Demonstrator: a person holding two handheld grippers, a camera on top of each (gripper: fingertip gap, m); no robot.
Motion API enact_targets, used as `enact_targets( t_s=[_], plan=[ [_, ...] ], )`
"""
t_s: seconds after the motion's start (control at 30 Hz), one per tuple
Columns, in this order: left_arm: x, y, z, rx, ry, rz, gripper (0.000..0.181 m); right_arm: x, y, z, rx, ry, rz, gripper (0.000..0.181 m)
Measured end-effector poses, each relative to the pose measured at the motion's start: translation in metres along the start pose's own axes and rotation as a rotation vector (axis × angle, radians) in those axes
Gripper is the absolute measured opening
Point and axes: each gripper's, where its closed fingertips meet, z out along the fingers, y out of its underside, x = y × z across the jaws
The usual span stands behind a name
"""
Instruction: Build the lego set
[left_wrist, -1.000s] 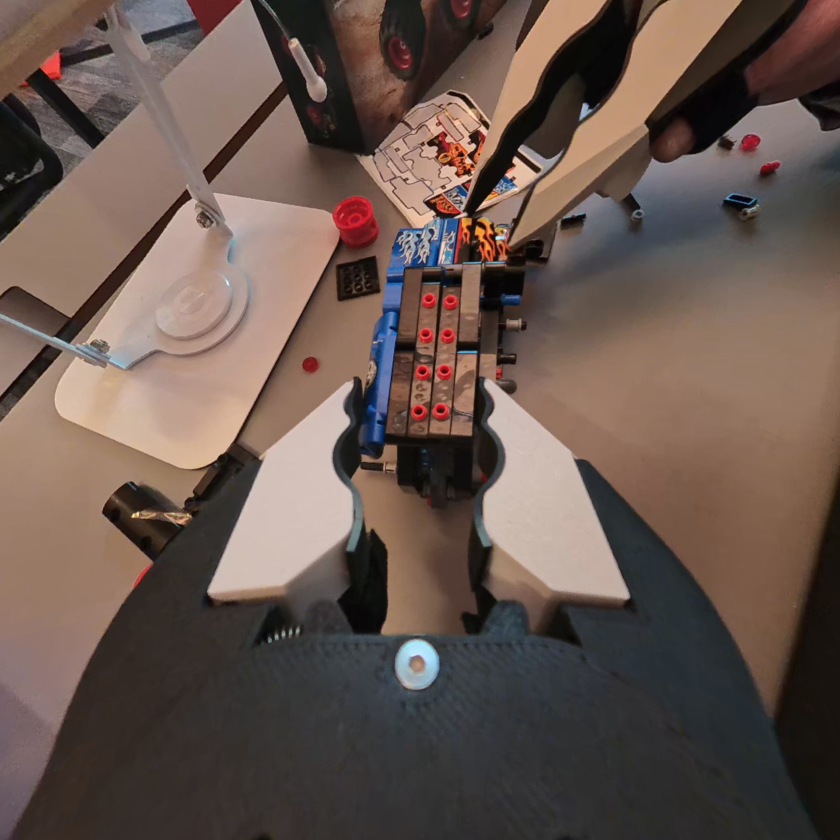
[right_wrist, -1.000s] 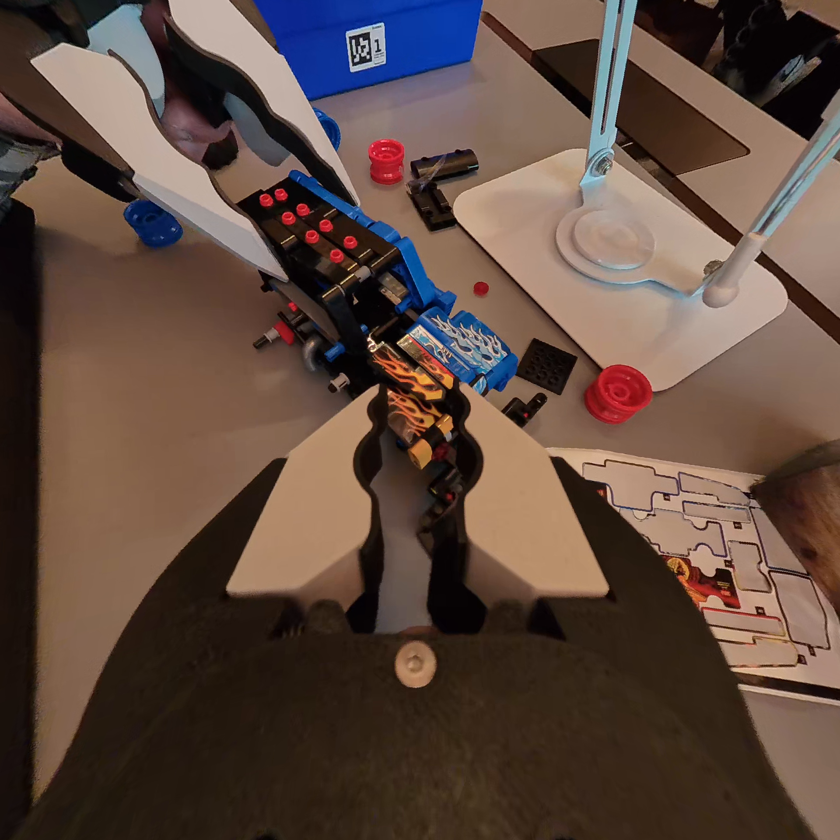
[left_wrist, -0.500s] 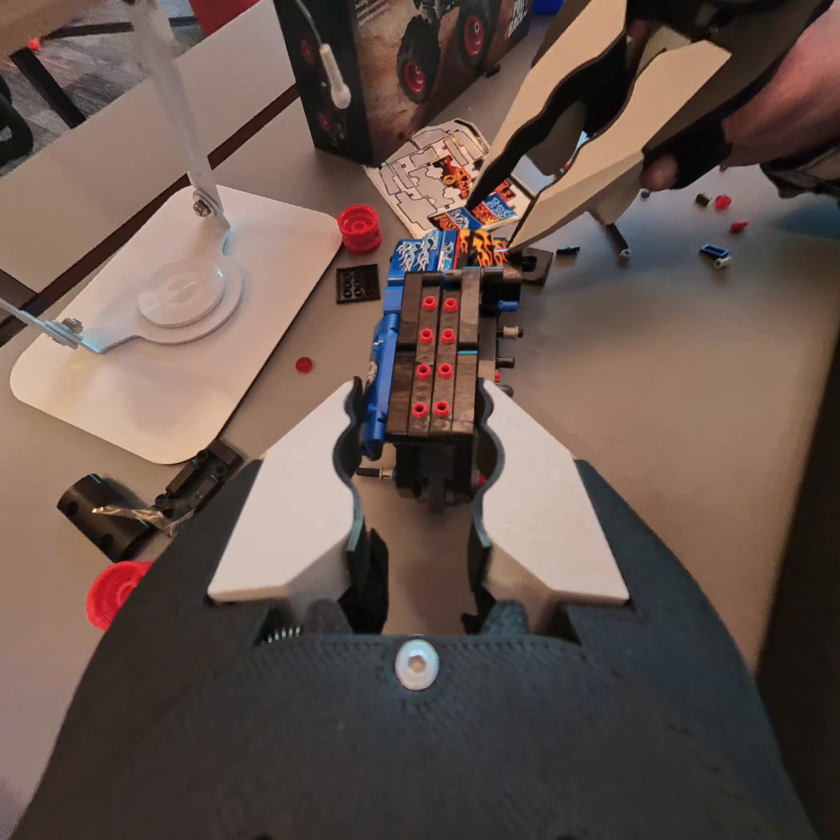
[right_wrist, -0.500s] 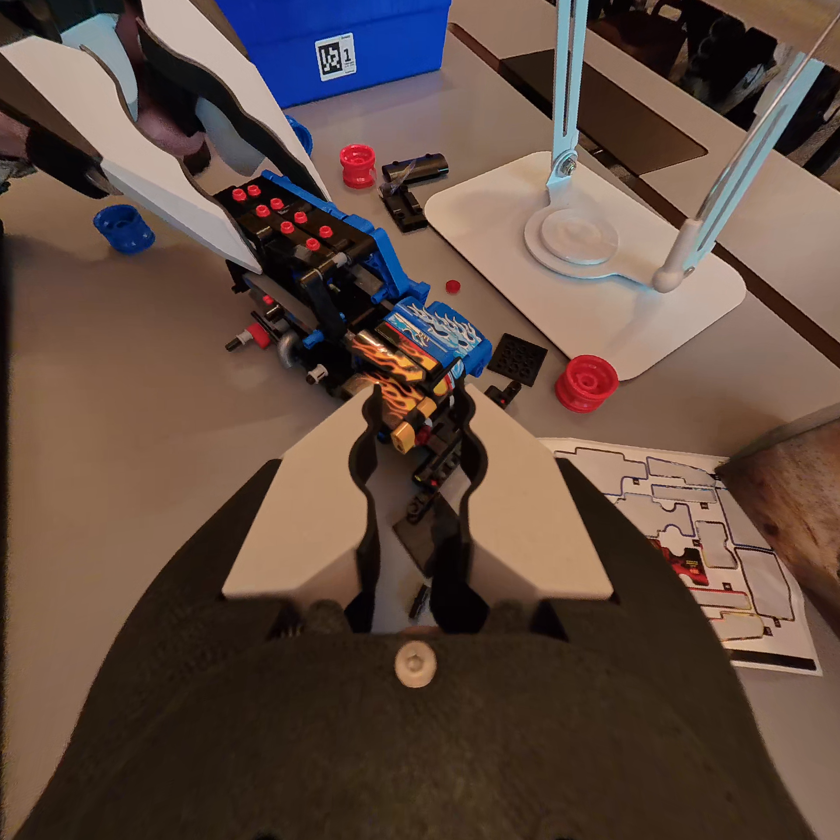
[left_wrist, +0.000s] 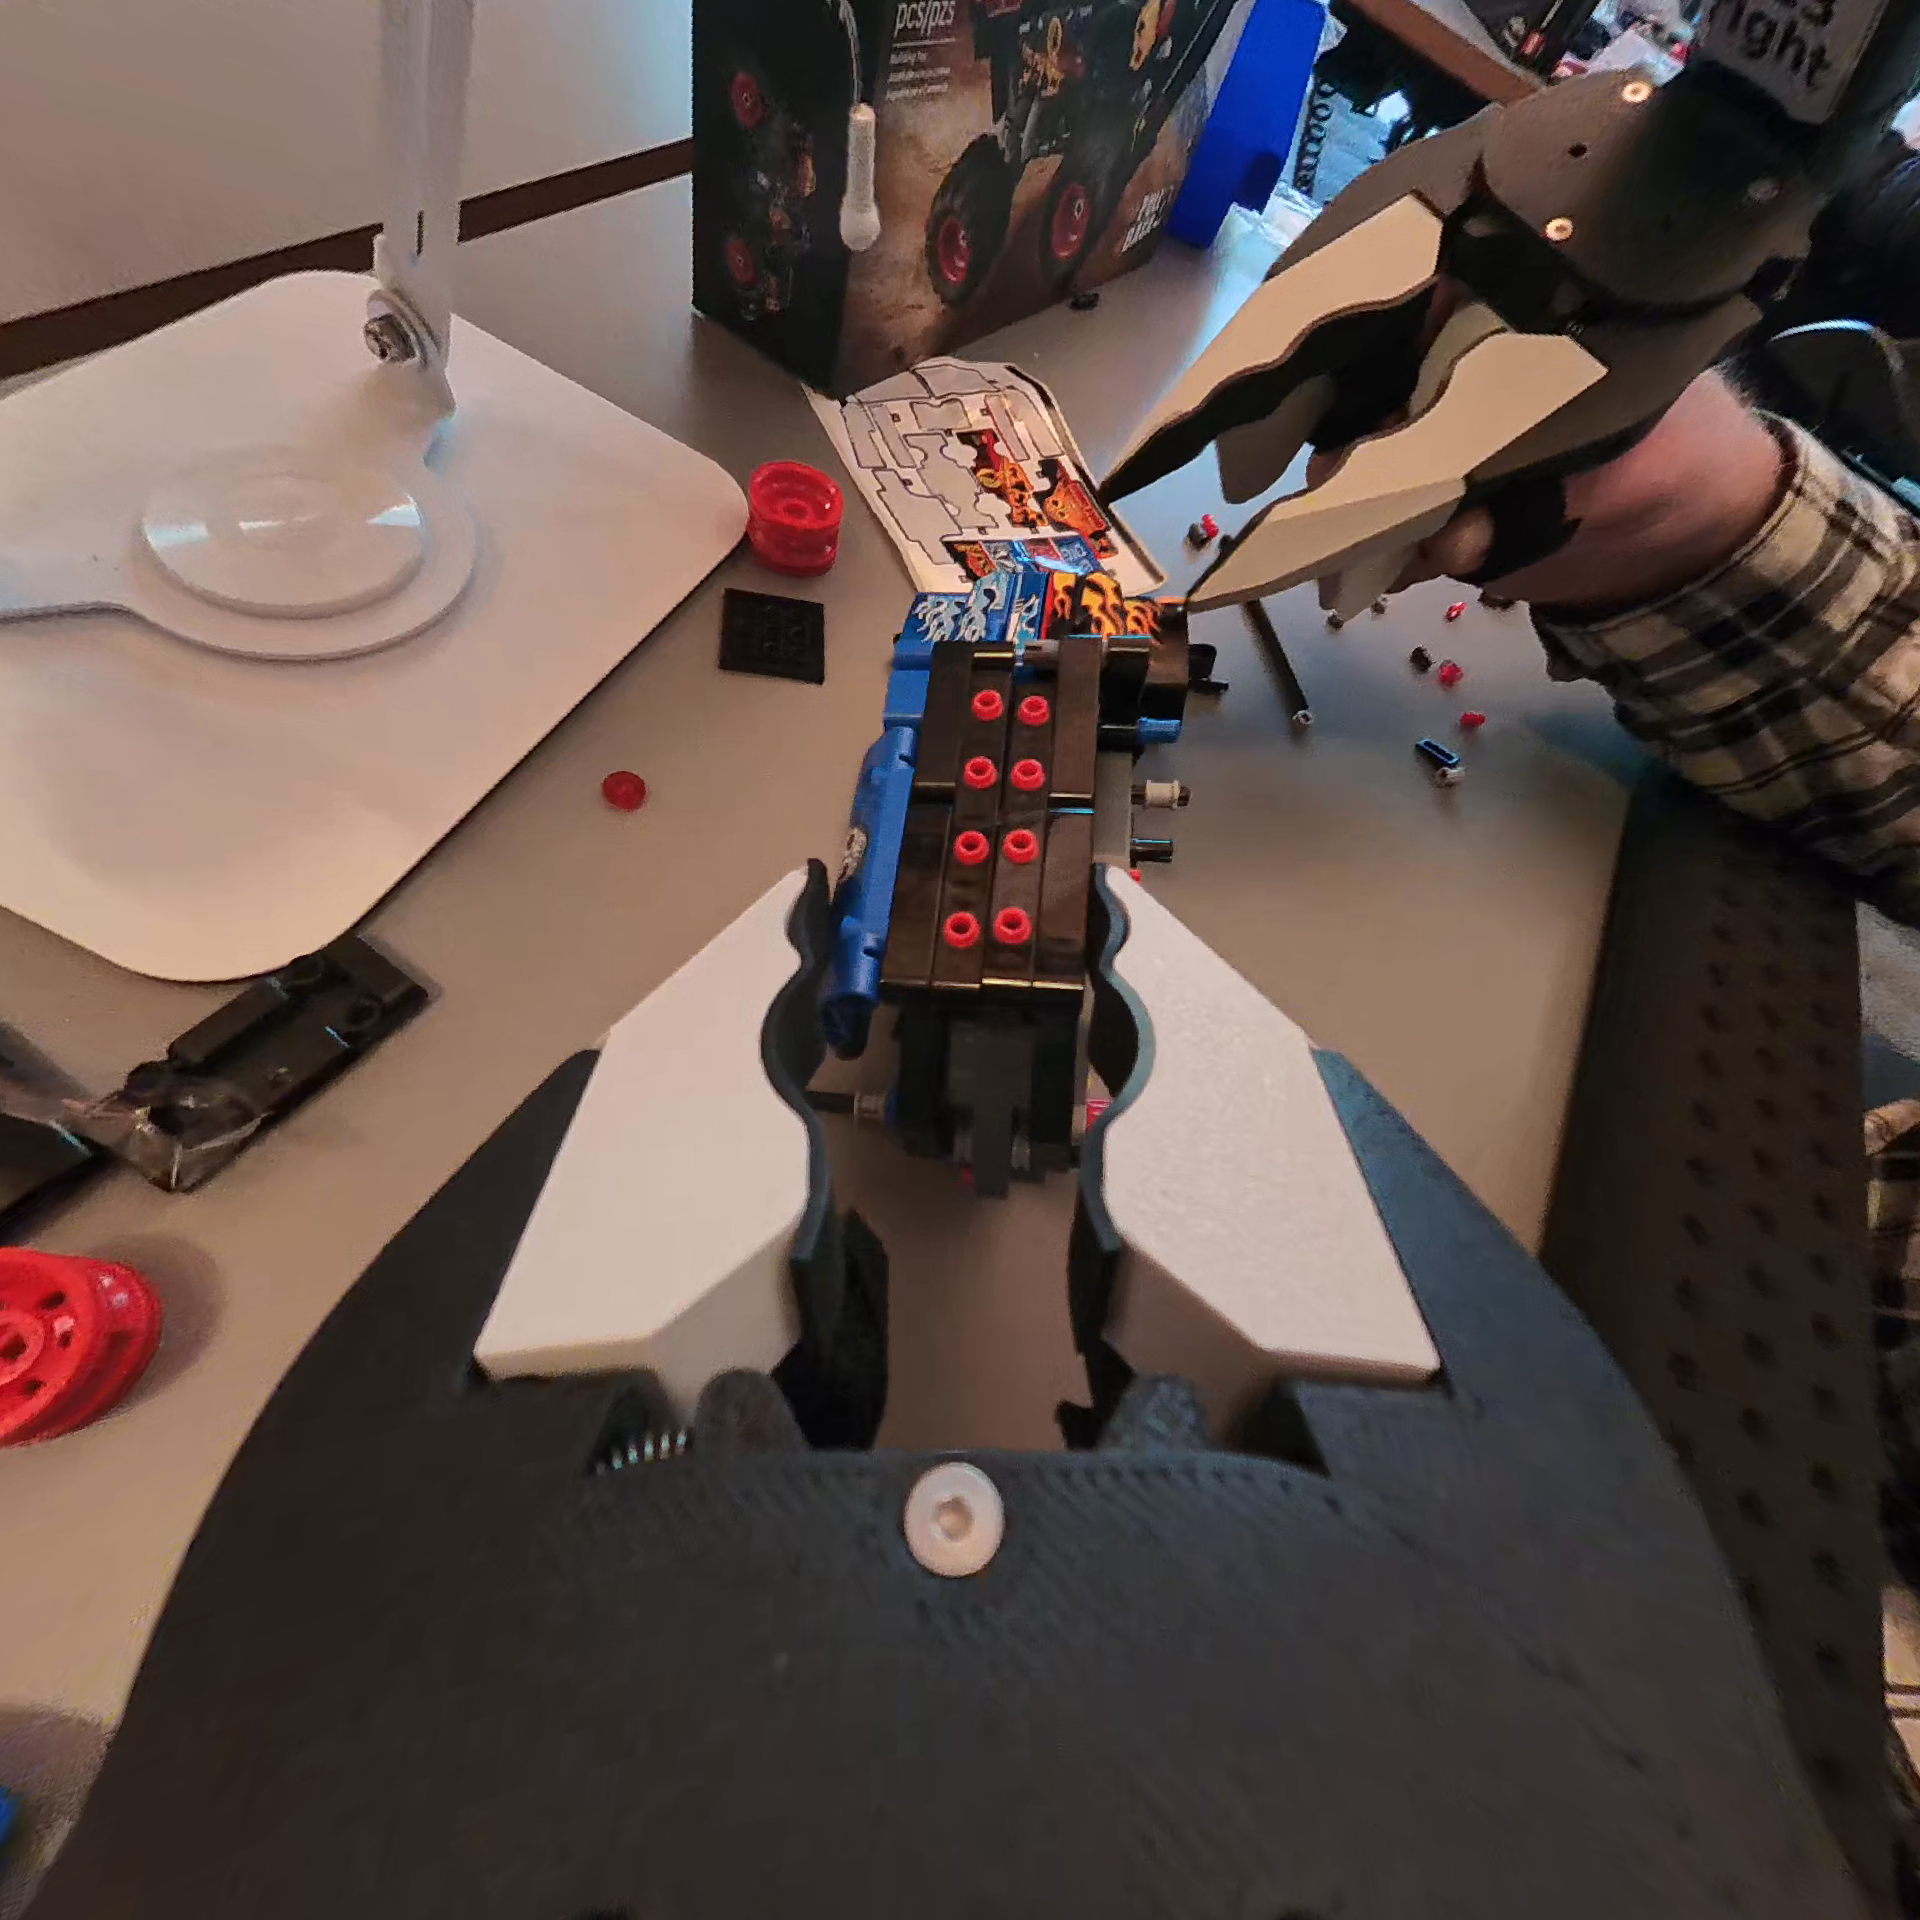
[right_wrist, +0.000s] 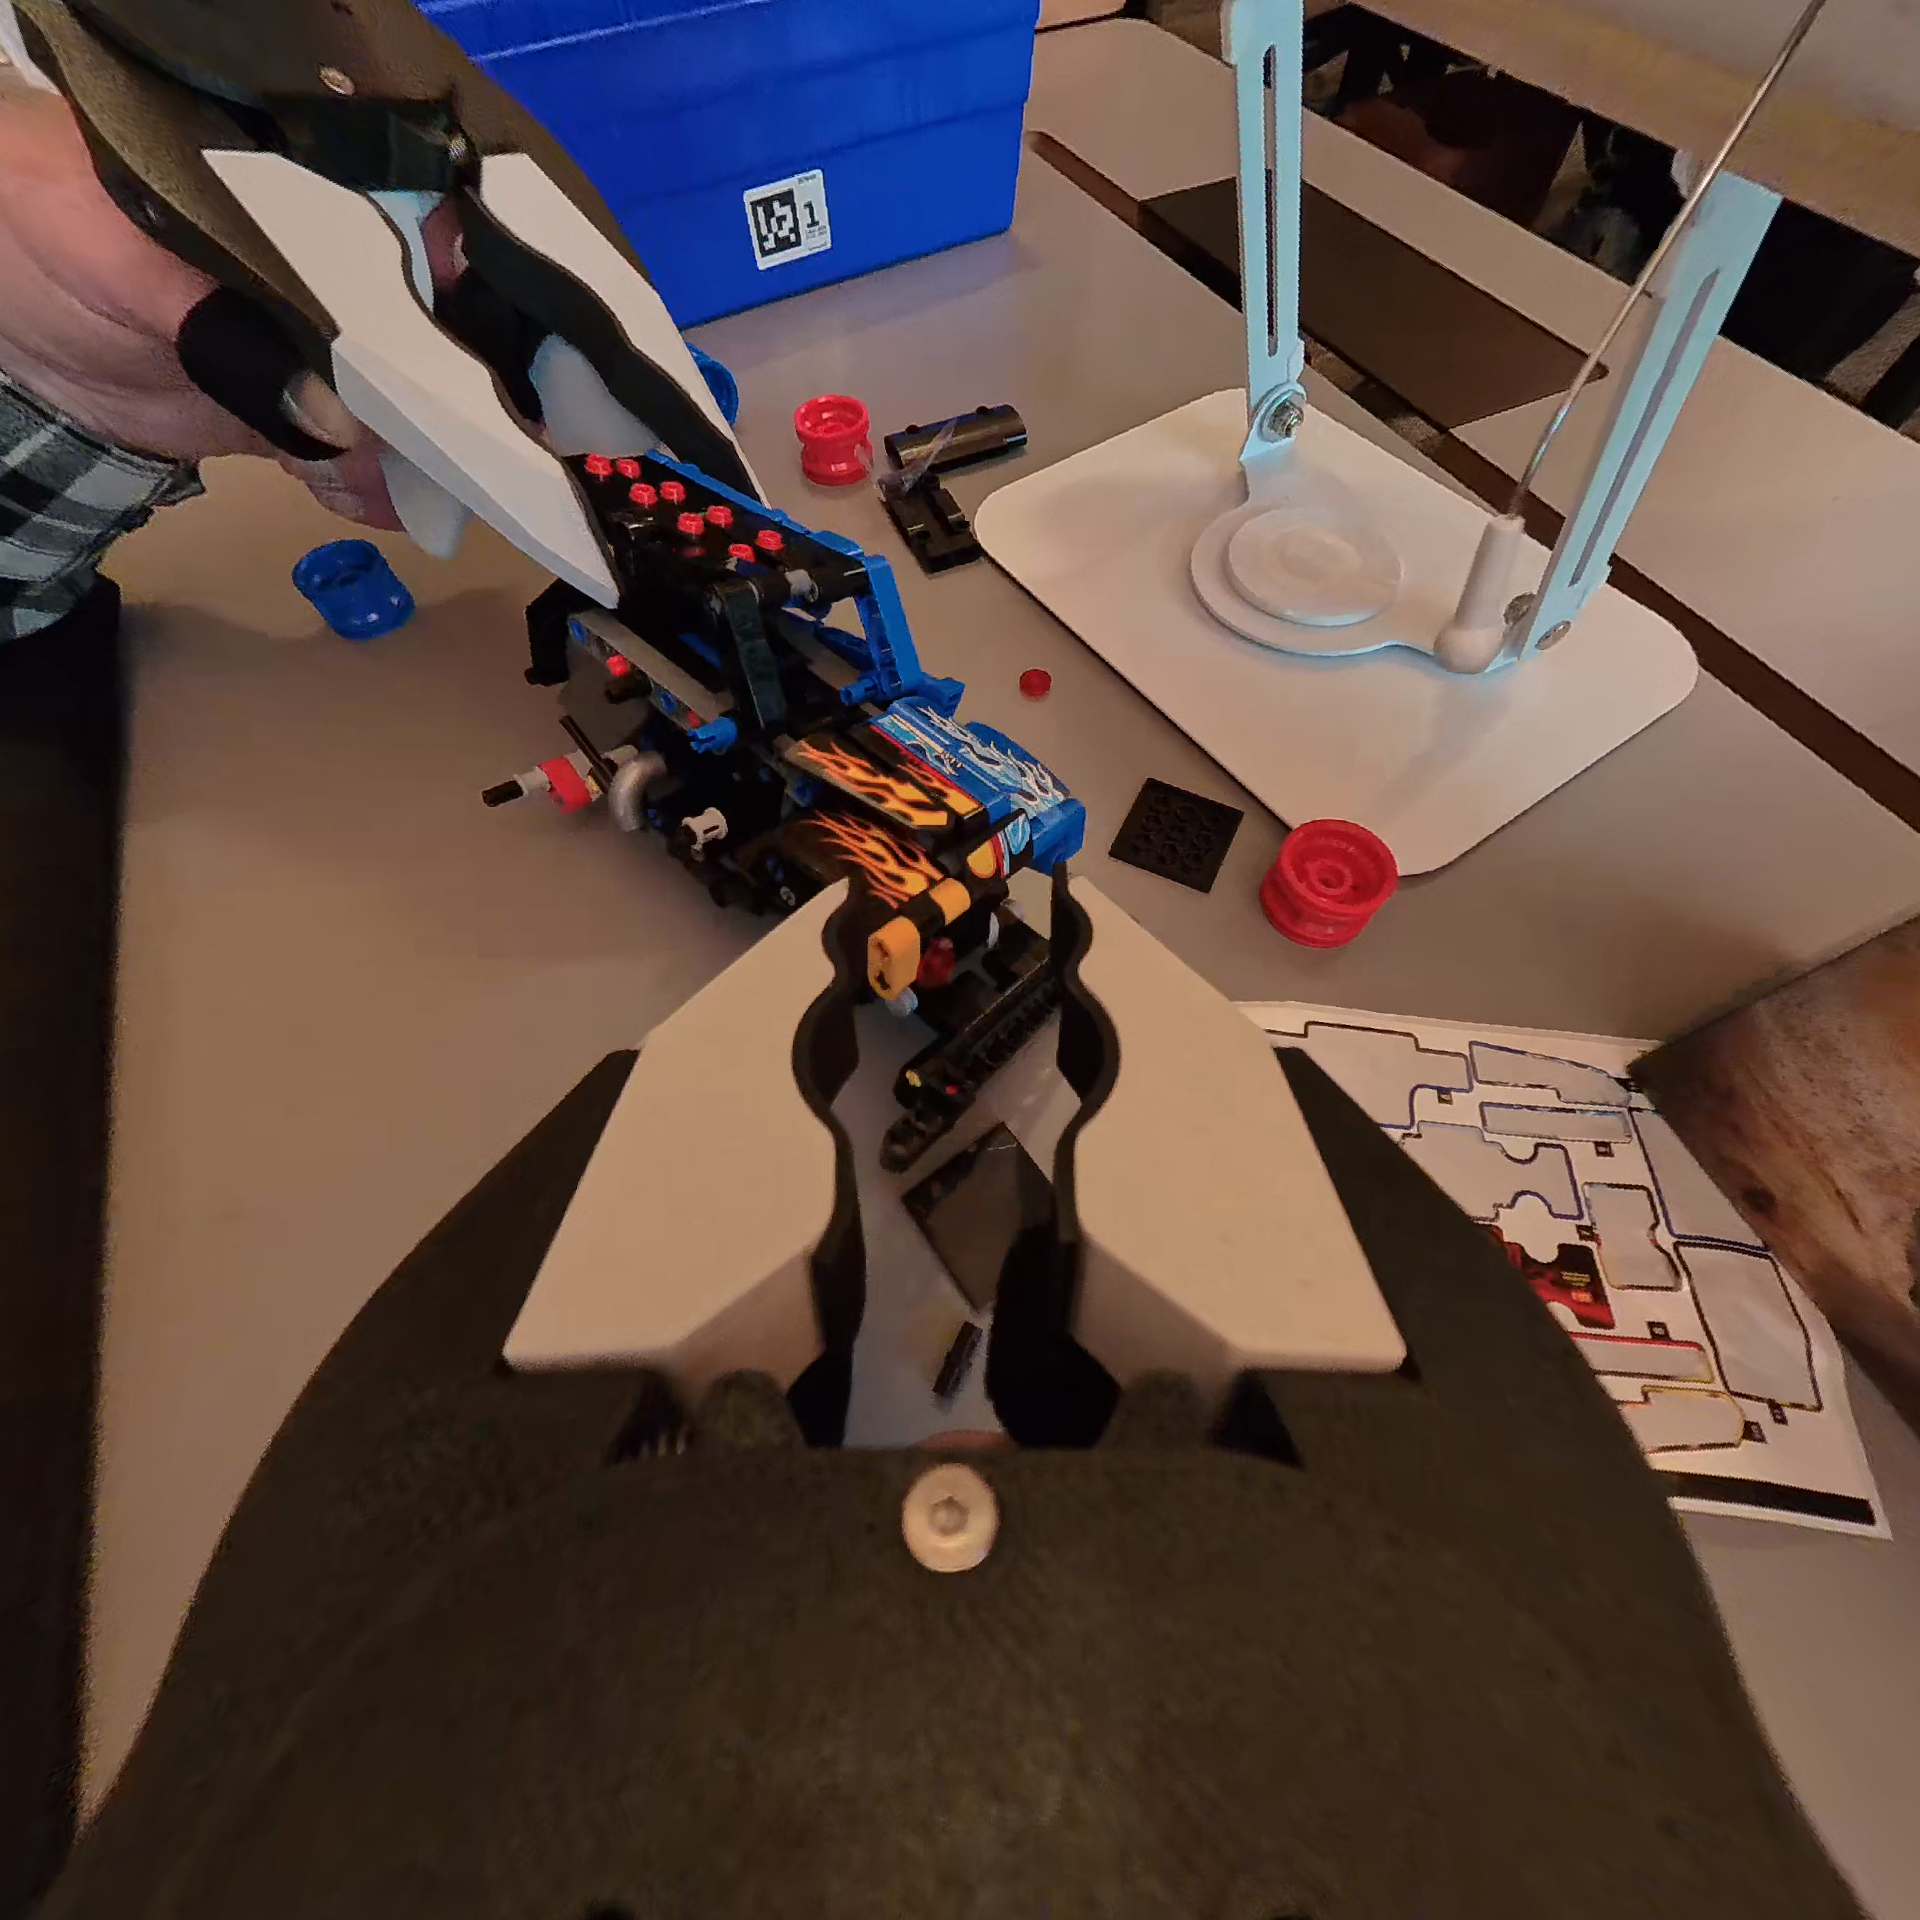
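**Holding the truck steady while the nose end gets sorted**

Looks like a mid-build step: the left gripper (left_wrist: 951, 935) has its fingers clamped on the rear of the half-built truck (left_wrist: 1003, 821), which sits on the table (left_wrist: 1351, 987). The right gripper (right_wrist: 951, 925) is parted, fingers either side of the flame-stickered nose, not squeezing as far as the pictures show. Loose black pieces (right_wrist: 977, 1049) lie between its fingers. Next move probably calls for picking one up and lining it up with the front, keeping the rear grip firm.
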Motion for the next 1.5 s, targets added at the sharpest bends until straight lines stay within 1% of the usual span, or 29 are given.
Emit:
enact_targets(
  t_s=[0.17,0.33,0.43,0.53,0.63,0.77,0.97,1.2,1.5],
  plan=[
    [-0.001,-0.002,0.000,0.006,-0.003,-0.027,0.047,0.000,0.003,0.000,-0.015,-0.008,0.008,0.033],
    [0.006,-0.001,0.006,-0.043,-0.056,0.020,0.047,0.001,0.013,0.005,-0.057,-0.020,0.021,0.033],
    [0.009,-0.002,0.008,-0.075,-0.105,0.040,0.047,0.001,0.015,0.006,-0.061,-0.021,0.028,0.030],
    [0.009,-0.002,0.010,-0.076,-0.109,0.027,0.047,0.002,0.015,0.007,-0.057,-0.027,0.038,0.026],
    [0.009,-0.003,0.010,-0.076,-0.113,0.024,0.047,0.002,0.015,0.007,-0.053,-0.029,0.047,0.026],
    [0.010,-0.002,0.011,-0.085,-0.133,0.067,0.047,0.003,0.016,0.008,-0.053,-0.034,0.060,0.026],
    [0.010,0.001,0.006,-0.096,-0.111,0.077,0.047,0.000,0.018,0.009,-0.068,-0.049,0.036,0.029],
    [0.013,0.006,0.000,-0.121,-0.117,0.198,0.047,-0.012,0.022,0.010,-0.106,-0.092,-0.020,0.028],
    [0.013,0.008,0.000,-0.109,-0.096,0.268,0.049,-0.019,0.028,0.011,-0.141,-0.115,-0.053,0.026]
  ],
)
